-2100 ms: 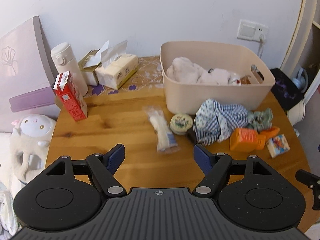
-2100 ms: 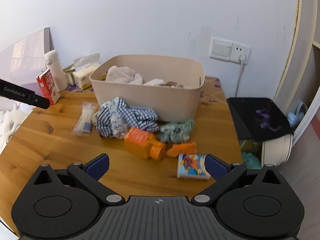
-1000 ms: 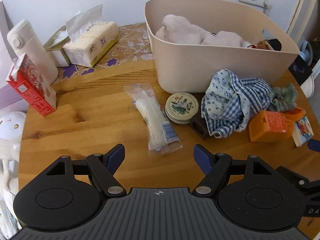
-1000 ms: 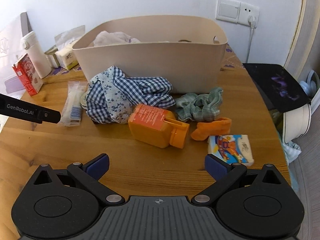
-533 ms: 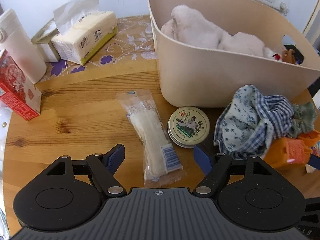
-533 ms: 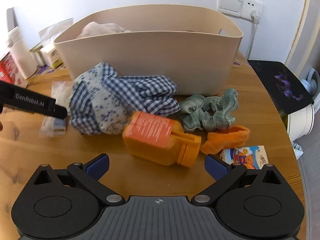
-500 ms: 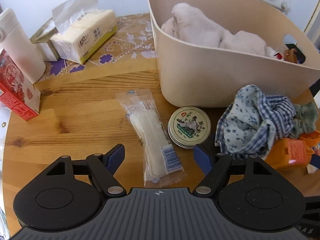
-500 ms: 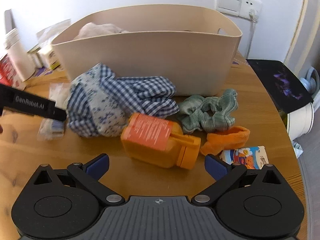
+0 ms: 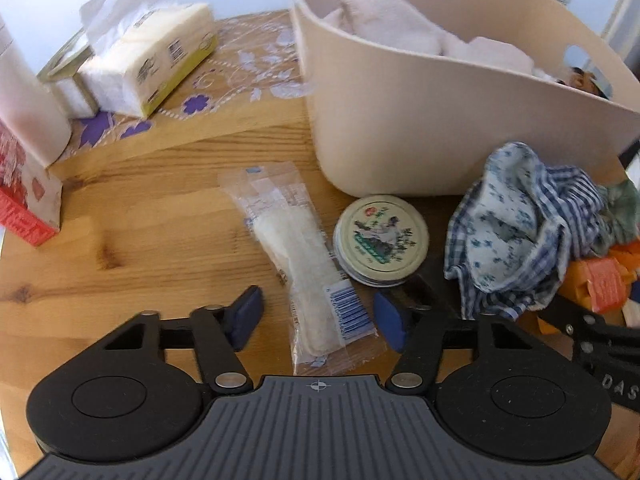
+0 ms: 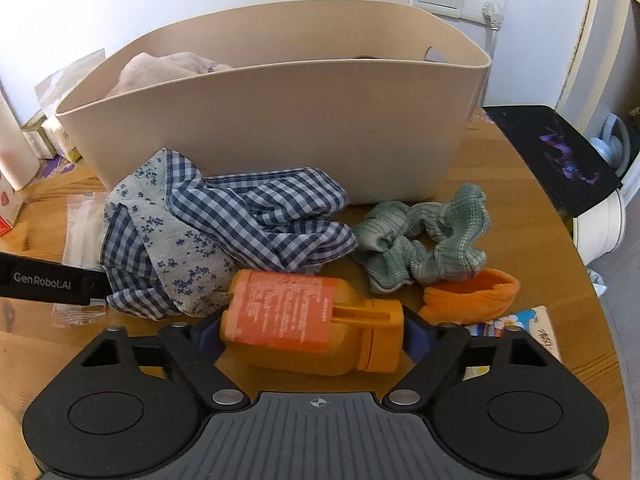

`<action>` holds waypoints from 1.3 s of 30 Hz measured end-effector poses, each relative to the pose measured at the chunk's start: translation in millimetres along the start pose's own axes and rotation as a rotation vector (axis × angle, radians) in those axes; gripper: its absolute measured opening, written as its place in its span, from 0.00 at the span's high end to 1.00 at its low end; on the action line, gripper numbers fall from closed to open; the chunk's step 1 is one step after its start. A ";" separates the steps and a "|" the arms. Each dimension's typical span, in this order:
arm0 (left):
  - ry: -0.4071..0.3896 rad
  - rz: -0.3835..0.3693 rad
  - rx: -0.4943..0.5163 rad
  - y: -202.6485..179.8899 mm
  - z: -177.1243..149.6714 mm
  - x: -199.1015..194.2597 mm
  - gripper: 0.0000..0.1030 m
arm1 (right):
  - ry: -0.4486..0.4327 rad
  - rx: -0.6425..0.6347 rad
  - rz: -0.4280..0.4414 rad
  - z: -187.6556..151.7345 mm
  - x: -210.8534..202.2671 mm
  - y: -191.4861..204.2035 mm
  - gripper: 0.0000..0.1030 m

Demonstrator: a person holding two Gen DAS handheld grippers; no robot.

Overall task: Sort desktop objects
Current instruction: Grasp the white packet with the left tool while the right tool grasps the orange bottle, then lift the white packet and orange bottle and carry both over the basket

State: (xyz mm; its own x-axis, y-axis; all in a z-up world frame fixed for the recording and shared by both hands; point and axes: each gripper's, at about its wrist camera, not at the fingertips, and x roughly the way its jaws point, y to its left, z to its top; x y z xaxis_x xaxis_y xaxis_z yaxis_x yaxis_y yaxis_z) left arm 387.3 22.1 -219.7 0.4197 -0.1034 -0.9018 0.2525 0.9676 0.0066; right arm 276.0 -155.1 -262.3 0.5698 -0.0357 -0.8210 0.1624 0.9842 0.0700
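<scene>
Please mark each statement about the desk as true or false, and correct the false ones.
1. The orange bottle lies on its side between the right tongs. True.
2. The beige bin is empty. False: pale cloth lies inside.
3. The round tin sits beside the clear packet. True.
4. The left tongs straddle the checked cloth. False: they are closing around the packet's end.
</scene>
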 end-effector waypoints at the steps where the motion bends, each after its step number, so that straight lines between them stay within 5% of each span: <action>1: -0.008 -0.007 0.018 -2.1 -1.2 -0.9 0.56 | -0.001 -0.004 -0.002 -0.4 0.0 0.5 0.20; 18: -0.022 0.000 0.041 -14.6 -25.3 -15.8 0.74 | -0.038 -0.017 0.040 -18.6 -29.4 -9.2 0.20; 39: -0.152 0.029 -0.032 -12.4 -68.7 -104.6 0.76 | -0.156 -0.090 0.090 -39.2 -109.1 -18.8 0.20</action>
State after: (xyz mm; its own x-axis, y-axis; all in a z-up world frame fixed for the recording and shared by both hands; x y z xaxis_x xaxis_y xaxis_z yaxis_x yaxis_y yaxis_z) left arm 280.4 36.7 -155.1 0.5539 -0.1068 -0.8257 0.2113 0.9773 0.0153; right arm 179.3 -162.9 -196.3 0.6978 0.0341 -0.7155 0.0362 0.9959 0.0827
